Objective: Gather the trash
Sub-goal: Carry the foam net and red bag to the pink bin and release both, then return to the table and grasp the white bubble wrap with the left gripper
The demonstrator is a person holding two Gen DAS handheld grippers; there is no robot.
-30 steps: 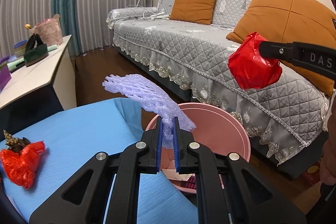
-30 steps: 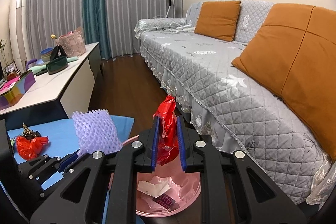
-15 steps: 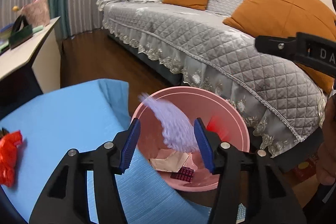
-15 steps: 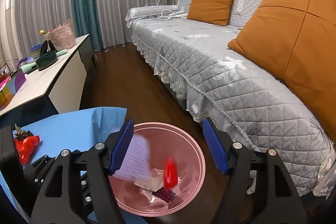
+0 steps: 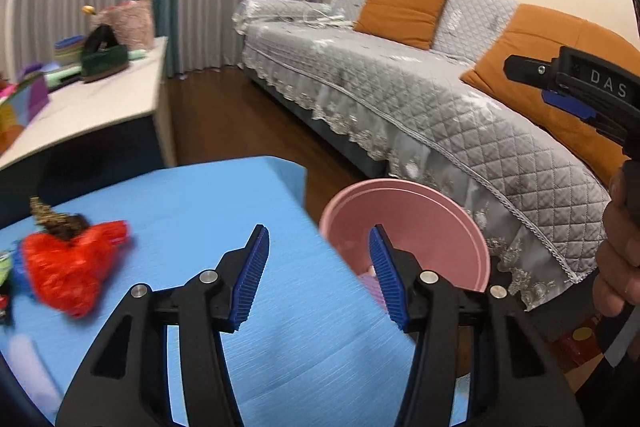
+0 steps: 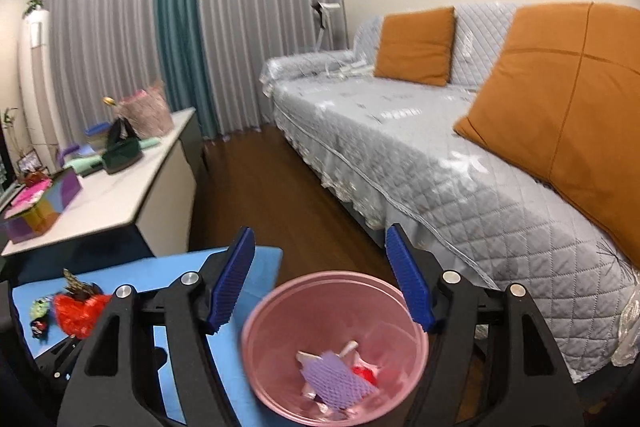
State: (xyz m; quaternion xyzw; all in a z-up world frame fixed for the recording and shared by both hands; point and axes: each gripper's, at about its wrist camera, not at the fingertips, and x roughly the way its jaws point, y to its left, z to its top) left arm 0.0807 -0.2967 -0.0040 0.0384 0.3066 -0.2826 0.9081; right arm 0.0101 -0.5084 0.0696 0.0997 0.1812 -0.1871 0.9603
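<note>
The pink trash bin (image 6: pixel 334 343) stands on the floor beside the blue table (image 5: pixel 192 211). Inside it lie the purple foam net (image 6: pixel 340 381), a red bag (image 6: pixel 365 374) and paper scraps. My right gripper (image 6: pixel 320 277) is open and empty above the bin. My left gripper (image 5: pixel 318 267) is open and empty over the table's right edge, next to the bin (image 5: pixel 408 227). A red mesh piece (image 5: pixel 68 263) with a brown scrap (image 5: pixel 56 219) lies on the table at the left; it also shows in the right wrist view (image 6: pixel 78 309). The right gripper also shows at the right of the left wrist view (image 5: pixel 576 87).
A grey quilted sofa (image 6: pixel 440 171) with orange cushions (image 6: pixel 560 95) runs along the right. A white side table (image 6: pixel 100 195) with bags and boxes stands at the left. Small wrappers (image 6: pixel 40 315) lie at the blue table's left end. Wooden floor (image 6: pixel 280 195) lies between.
Both grippers opened and dropped the purple foam net and the red bag into the bin. Both then lifted; the left one swung left toward the table.
</note>
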